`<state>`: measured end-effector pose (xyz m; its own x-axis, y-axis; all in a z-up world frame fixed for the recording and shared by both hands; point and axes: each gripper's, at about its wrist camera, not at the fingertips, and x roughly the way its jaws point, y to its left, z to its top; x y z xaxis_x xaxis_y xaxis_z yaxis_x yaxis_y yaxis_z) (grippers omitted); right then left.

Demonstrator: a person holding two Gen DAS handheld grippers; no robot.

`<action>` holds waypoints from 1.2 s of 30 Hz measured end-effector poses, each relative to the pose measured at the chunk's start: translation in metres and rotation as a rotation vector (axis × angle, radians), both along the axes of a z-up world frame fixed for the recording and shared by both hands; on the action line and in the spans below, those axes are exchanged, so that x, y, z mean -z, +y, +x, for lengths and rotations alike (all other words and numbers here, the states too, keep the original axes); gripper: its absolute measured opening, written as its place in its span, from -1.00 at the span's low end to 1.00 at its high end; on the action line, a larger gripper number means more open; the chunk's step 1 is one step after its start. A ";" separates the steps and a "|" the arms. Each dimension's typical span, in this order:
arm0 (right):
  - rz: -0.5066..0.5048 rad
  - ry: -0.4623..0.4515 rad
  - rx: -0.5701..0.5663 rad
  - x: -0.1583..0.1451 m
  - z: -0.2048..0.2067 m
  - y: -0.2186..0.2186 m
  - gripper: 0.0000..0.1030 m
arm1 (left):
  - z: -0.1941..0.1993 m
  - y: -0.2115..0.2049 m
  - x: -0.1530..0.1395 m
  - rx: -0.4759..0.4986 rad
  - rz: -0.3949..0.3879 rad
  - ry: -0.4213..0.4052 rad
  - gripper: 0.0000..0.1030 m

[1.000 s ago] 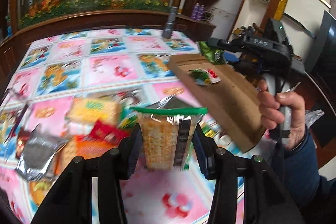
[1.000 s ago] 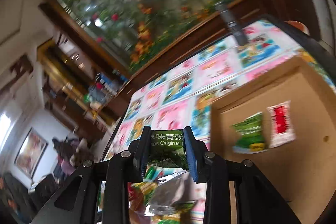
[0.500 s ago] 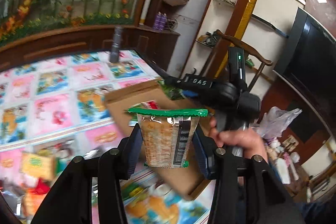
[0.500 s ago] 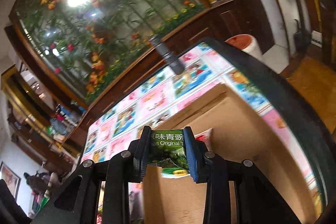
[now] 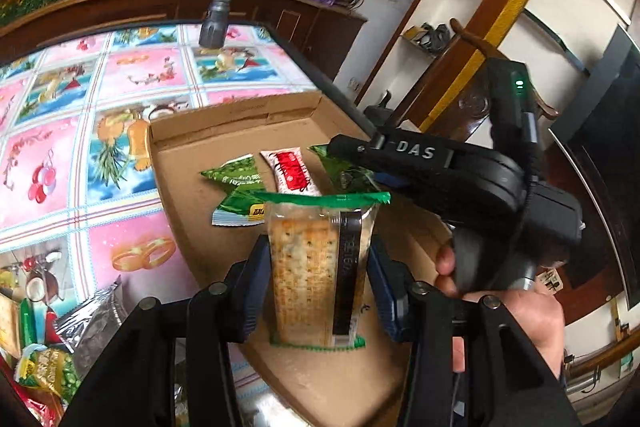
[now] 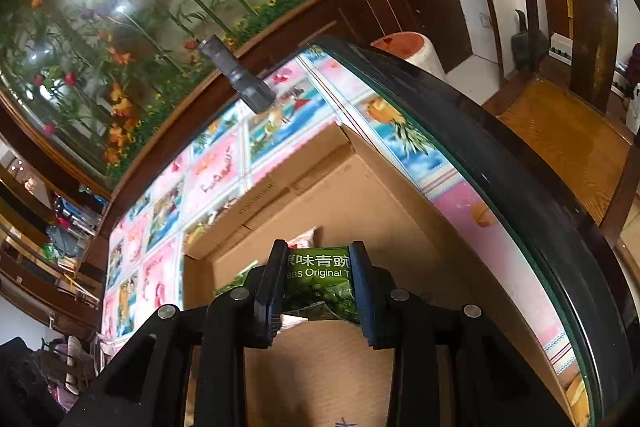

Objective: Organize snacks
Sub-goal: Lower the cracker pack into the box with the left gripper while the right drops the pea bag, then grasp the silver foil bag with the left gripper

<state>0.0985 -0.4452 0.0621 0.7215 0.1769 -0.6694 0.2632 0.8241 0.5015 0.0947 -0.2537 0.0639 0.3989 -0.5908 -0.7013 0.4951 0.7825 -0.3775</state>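
Both loads now hang over the cardboard box (image 5: 188, 147): left gripper (image 5: 318, 267) clamping the cracker pack (image 5: 308, 267), right gripper (image 6: 318, 283) clamping the green pea packet (image 6: 320, 279); release remains.

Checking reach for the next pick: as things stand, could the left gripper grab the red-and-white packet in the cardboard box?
Probably not: the left gripper is shut on a cracker pack. The red-and-white packet itself lies uncovered ahead.

Both grippers w/ packets now over cardboard box (image 5: 192, 147).
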 end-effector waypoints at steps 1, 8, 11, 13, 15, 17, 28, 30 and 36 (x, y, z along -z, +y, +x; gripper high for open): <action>0.002 0.009 0.002 0.002 0.001 -0.001 -0.36 | 0.002 0.000 0.003 -0.003 0.003 0.009 -0.11; -0.014 0.046 0.003 0.009 0.005 0.003 -0.36 | 0.008 0.001 0.018 -0.015 0.007 0.053 -0.11; -0.016 0.051 0.003 0.010 0.005 0.005 -0.36 | 0.010 -0.001 0.020 -0.012 0.009 0.058 -0.11; -0.023 0.056 0.004 0.010 0.005 0.005 -0.34 | 0.009 -0.004 0.021 -0.001 0.016 0.060 -0.11; -0.027 0.063 -0.001 0.011 0.005 0.007 -0.33 | 0.006 -0.006 0.021 0.007 0.031 0.058 -0.11; -0.032 0.063 -0.001 0.009 0.005 0.008 -0.33 | 0.005 -0.006 0.020 0.011 0.036 0.055 -0.11; -0.041 -0.097 -0.033 -0.022 -0.012 0.022 -0.32 | -0.020 0.023 -0.008 0.001 0.001 0.003 0.10; -0.044 -0.125 -0.066 -0.027 -0.013 0.031 -0.32 | -0.026 0.033 -0.014 -0.010 -0.003 -0.013 0.12; -0.064 -0.175 -0.216 -0.033 -0.013 0.066 -0.30 | -0.044 0.075 -0.025 -0.059 -0.005 -0.041 0.19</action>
<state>0.0856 -0.3791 0.0953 0.7774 0.2999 -0.5529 -0.0076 0.8834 0.4686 0.0508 -0.1785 0.0889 0.4616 -0.5686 -0.6809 0.4634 0.8091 -0.3615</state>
